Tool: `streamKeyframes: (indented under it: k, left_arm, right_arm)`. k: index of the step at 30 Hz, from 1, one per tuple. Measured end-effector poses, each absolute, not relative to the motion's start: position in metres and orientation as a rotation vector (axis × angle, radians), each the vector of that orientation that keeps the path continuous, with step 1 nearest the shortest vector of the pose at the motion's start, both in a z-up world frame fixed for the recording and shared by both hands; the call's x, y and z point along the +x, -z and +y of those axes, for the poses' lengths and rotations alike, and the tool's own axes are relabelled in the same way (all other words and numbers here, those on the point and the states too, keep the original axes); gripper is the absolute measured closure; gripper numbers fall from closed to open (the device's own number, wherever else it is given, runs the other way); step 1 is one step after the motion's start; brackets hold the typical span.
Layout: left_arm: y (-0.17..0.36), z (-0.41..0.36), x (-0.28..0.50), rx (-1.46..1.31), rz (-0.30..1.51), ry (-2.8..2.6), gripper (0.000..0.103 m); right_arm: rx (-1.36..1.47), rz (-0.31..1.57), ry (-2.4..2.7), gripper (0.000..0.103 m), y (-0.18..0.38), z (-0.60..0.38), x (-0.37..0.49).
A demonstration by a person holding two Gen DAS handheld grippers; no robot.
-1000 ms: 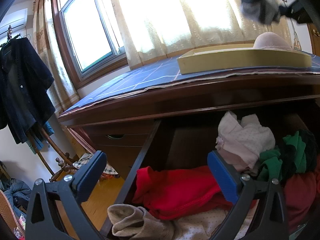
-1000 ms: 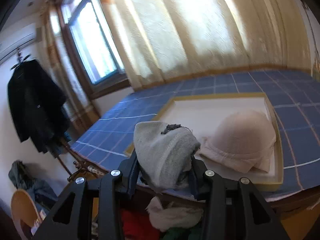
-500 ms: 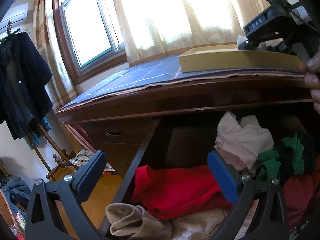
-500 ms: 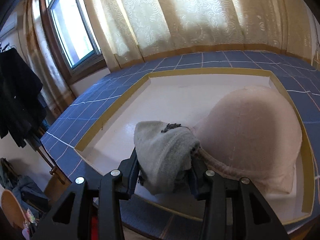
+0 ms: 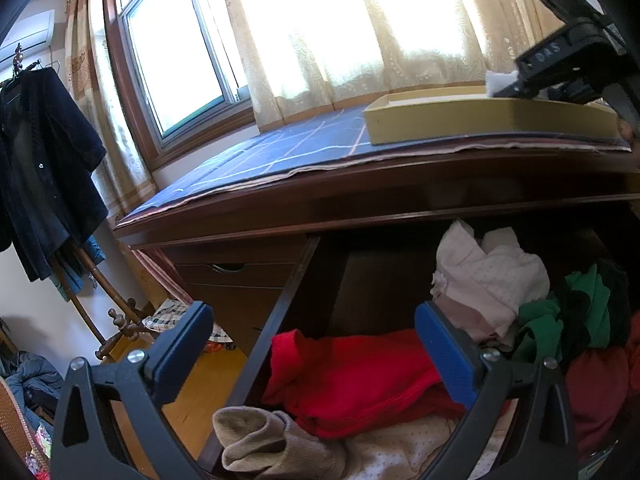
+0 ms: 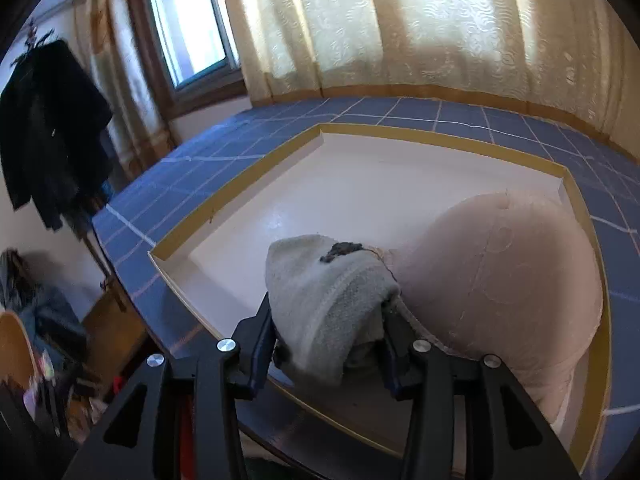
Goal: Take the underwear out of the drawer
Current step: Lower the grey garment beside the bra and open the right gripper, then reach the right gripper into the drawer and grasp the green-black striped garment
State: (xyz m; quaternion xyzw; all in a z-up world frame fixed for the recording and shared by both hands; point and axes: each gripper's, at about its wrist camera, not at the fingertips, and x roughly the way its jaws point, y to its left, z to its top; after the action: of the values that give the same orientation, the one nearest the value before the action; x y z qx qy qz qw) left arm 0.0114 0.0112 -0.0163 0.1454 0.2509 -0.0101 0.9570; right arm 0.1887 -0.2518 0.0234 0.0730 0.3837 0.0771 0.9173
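The right gripper [image 6: 328, 354] clamps the grey underwear [image 6: 326, 300] between its fingers over the tray [image 6: 224, 210], beside the bra [image 6: 500, 280]; release low, while the left gripper [image 5: 314, 354], empty, gapes above the drawer [image 5: 280, 316].

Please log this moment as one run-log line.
right gripper: shut on grey knitted garment | over yellow-rimmed tray | left gripper: open, above open wooden drawer

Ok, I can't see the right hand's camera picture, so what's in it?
The right gripper is shut on a rolled grey knitted garment over a shallow white tray with a mustard-yellow rim. A pale pink padded bra lies in the tray, on a blue checked cloth.
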Motion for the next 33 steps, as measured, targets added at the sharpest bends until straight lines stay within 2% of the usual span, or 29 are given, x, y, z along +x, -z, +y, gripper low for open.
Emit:
streamKeyframes:
  k: [10,17,23,28,30,33]
  left_arm:
    - [0.018,0.012,0.011,0.296,0.510,0.017,0.000]
    - [0.020,0.012,0.009,0.299,0.506,0.017,0.000]
    - [0.021,0.011,0.008,0.300,0.503,0.019,0.000]
    - [0.021,0.010,0.007,0.300,0.503,0.019,0.000]
    - [0.021,0.010,0.007,0.300,0.503,0.018,0.000]
    - [0.020,0.009,0.007,0.303,0.501,0.015,0.000]
  right_arm:
    - [0.069,0.839,-0.178,0.054,-0.026,-0.277,0.184]
    - [0.115,0.828,-0.106,0.033,-0.030,-0.262,0.183]
    - [0.071,0.706,-0.022,0.032,-0.058,-0.257,0.163]
    - [0.157,0.596,-0.006,0.031,-0.079,-0.262,0.119]
    - [0.208,0.579,-0.026,0.026,-0.078,-0.261,0.094]
    - [0.238,0.581,-0.034,0.024,-0.067,-0.250,0.062]
